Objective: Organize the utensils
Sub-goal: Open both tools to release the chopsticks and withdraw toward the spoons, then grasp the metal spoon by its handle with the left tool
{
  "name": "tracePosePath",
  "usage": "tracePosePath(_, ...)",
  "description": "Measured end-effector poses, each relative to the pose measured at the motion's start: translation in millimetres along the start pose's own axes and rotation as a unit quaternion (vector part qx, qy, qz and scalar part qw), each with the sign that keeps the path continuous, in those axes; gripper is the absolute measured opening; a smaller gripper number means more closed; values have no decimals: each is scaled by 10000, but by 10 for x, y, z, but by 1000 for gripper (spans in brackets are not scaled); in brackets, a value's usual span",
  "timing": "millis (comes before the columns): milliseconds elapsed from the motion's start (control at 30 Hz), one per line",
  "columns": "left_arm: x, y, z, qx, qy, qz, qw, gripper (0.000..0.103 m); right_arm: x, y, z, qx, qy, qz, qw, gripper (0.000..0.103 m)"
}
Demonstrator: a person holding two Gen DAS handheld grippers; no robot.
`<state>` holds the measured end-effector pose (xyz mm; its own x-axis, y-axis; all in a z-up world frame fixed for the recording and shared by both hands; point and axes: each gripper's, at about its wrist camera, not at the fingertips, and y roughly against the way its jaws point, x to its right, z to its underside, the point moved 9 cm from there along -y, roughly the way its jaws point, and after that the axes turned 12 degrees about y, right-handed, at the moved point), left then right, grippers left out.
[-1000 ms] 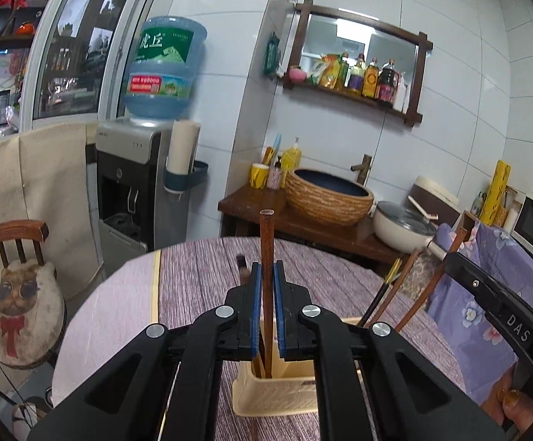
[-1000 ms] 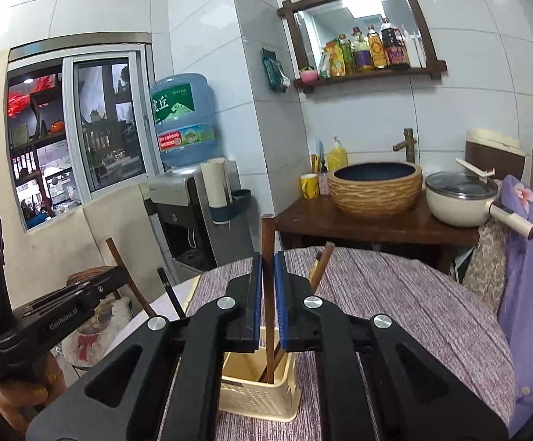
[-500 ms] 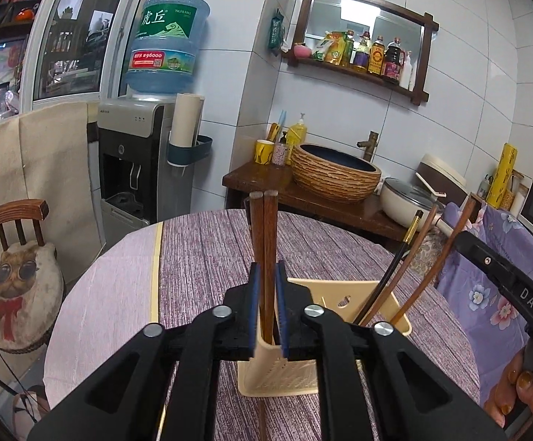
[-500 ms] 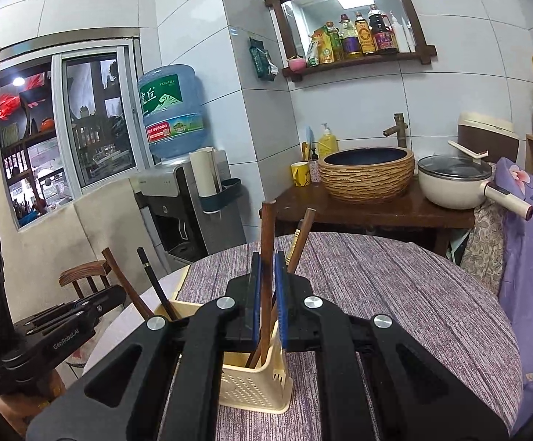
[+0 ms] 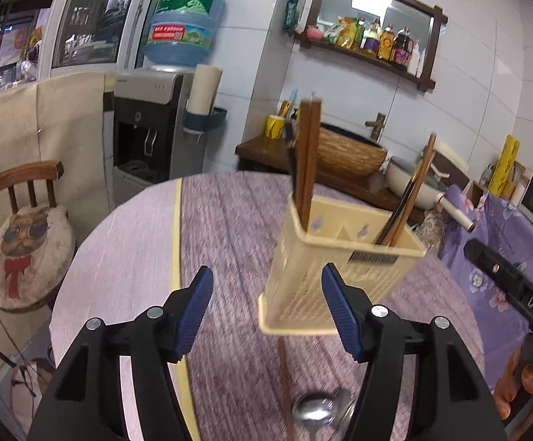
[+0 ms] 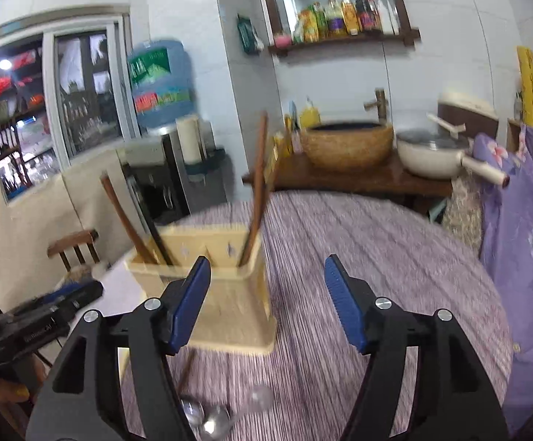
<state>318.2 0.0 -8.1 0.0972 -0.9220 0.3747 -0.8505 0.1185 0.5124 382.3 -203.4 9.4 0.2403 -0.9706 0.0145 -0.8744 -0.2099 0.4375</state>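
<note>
A cream plastic utensil holder [image 5: 336, 275] stands on the round purple-clothed table [image 5: 229, 220]. Brown chopsticks [image 5: 308, 161] stand in its left compartment and more chopsticks [image 5: 409, 191] lean in its right one. My left gripper [image 5: 266, 312] is open and empty just in front of the holder. In the right wrist view the holder [image 6: 211, 279] sits left of centre with chopsticks [image 6: 257, 191] in it. My right gripper [image 6: 266, 301] is open and empty beside it. Metal spoons [image 5: 317, 411] and a loose chopstick [image 5: 284, 386] lie on the table in front of the holder; the spoons also show in the right wrist view [image 6: 207, 422].
A water dispenser [image 5: 148, 128] and a small chair with a cat cushion [image 5: 27, 242] stand beyond the table's left side. A wooden counter with a woven basin [image 5: 350, 154] and a white pot [image 6: 431, 154] is behind. Purple floral fabric [image 6: 523, 239] lies at the right.
Both grippers were shut on chopsticks over the holder; now both are open and drawn back, and the chopsticks stand in the holder.
</note>
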Motion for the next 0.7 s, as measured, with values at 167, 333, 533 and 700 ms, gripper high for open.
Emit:
tracePosePath(167, -187, -120, 421, -410, -118, -311, 9986, 62, -57, -212, 767, -962, -390, -103, 9945, 65)
tracePosePath(333, -362, -211, 748, -807, -65, -455, 9957, 62, -106, -269, 1266, -1445, -822, -296, 9856, 65)
tracePosePath(533, -467, -238, 932, -1025, -46, -531, 9933, 61, -284, -324, 1532, -1777, -782, -480, 9798, 63)
tracePosePath(700, -433, -233, 1001, -1082, -147, -513, 9927, 61, -436, -404, 1578, -1940, -697, -531, 9771, 59)
